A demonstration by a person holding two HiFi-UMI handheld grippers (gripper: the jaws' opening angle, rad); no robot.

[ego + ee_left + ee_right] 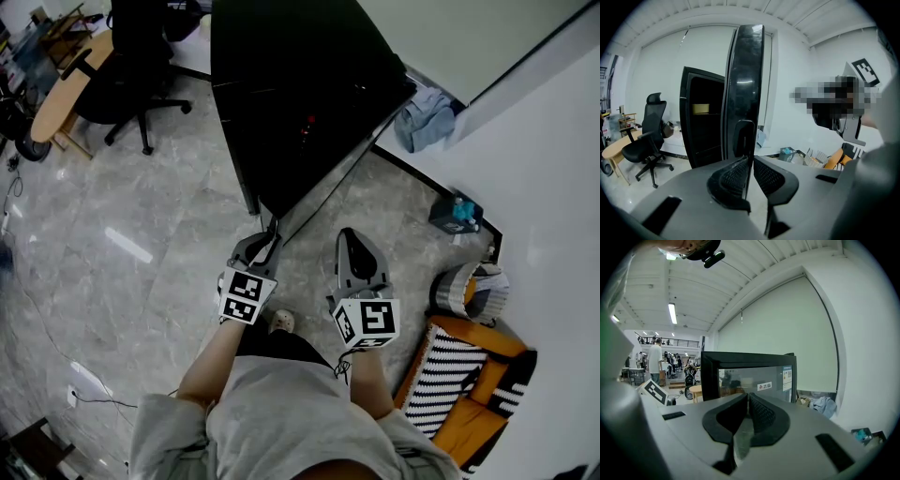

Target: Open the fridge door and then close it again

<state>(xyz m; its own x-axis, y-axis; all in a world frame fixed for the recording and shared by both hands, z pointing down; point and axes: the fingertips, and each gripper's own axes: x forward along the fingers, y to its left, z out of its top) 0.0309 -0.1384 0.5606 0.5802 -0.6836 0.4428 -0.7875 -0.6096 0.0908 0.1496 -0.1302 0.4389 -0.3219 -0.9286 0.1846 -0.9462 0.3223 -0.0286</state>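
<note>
Forearms in grey sleeves sit lowest in the head view, each carrying a marker cube. Left hand-held gripper is at the free edge of the fridge door, which stands swung out from the black fridge. Right hand-held gripper is just beside it, off the door. Floor is grey polished stone. Office chair and wooden worktop are well apart, top left. Striped cushion lies by the white wall.

Left gripper view: door edge-on, long axis upright, running straight between the jaws, which are narrow and pinched on it. The fridge's open interior lies left of the door.

Right gripper view: jaws together, nothing between them. A black-framed glass panel stands ahead.

Judgement: the door is open and the left hand is the one on it, so closing means swinging that edge toward the fridge.
</note>
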